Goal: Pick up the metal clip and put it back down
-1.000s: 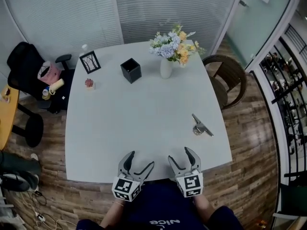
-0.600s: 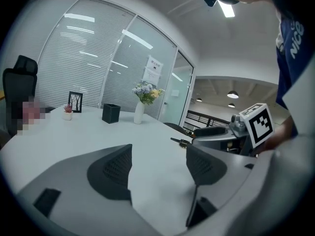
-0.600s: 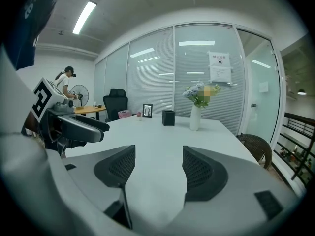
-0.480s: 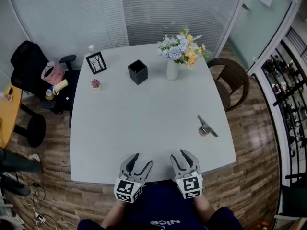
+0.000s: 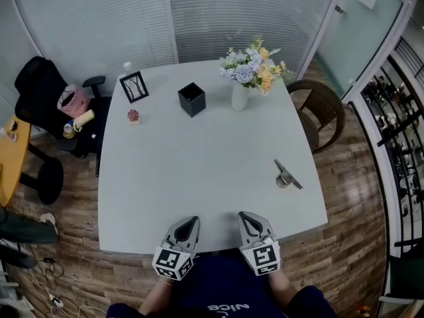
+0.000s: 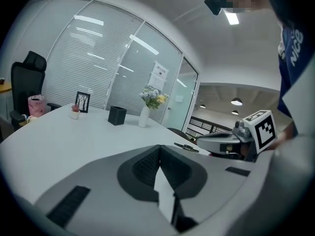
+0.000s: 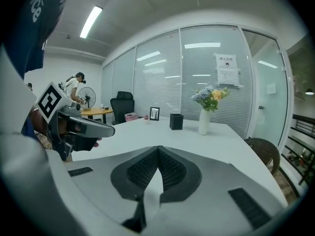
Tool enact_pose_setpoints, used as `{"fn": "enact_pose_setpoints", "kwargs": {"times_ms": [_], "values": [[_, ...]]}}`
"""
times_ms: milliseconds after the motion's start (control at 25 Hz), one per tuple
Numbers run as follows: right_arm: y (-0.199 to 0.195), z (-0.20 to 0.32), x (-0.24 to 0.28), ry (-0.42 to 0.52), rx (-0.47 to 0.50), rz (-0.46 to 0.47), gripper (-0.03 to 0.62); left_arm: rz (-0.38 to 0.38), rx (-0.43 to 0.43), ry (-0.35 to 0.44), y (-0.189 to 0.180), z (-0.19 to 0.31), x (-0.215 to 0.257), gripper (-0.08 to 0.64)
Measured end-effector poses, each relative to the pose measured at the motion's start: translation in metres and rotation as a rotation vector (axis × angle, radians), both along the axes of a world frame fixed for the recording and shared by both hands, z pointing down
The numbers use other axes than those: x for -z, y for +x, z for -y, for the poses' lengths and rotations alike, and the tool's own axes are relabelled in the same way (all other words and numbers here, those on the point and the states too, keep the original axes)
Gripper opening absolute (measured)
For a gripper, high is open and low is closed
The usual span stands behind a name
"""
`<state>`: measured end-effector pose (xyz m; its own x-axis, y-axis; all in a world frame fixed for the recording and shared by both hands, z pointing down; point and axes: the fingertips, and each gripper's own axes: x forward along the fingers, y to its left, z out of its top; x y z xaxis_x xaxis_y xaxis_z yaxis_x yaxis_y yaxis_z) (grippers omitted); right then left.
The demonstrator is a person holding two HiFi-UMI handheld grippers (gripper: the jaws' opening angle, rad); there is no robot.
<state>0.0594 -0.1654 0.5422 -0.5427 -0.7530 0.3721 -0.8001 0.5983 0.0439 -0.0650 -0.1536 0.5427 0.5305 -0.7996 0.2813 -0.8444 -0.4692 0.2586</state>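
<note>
The metal clip (image 5: 287, 176) lies flat on the white table (image 5: 199, 177) at the right of the frame, near that side's edge and well apart from both grippers; nothing touches it; that fits a clip waiting to be lifted just as well as one already set back down, and from where I stand I cannot tell which. The left gripper (image 5: 190, 221) and the right gripper (image 5: 247, 216) hover side by side at the lower middle of the frame, over the near edge; the jaws of both have just closed, and they now stand pressed together with nothing between their ribbed dark pads. The clip looks like thin, hard grey metal, a long arm angled off a rounder hinged end, low against the smooth matt tabletop; I would expect it to slide easily there. At the upper middle stand a slim white vase of flowers (image 5: 240, 97), a black square box (image 5: 191, 99) and a small framed picture (image 5: 134, 86).
</note>
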Motion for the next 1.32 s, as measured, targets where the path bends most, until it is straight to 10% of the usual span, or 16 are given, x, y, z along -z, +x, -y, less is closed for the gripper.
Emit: {"fn": "enact_pose_setpoints", "kwargs": {"times_ms": [1320], "values": [[-0.012,-0.003,-0.01,-0.028,0.035,-0.022,0.009,0.009,-0.09,0.0,0.014,-0.001,-0.004,0.003]]}}
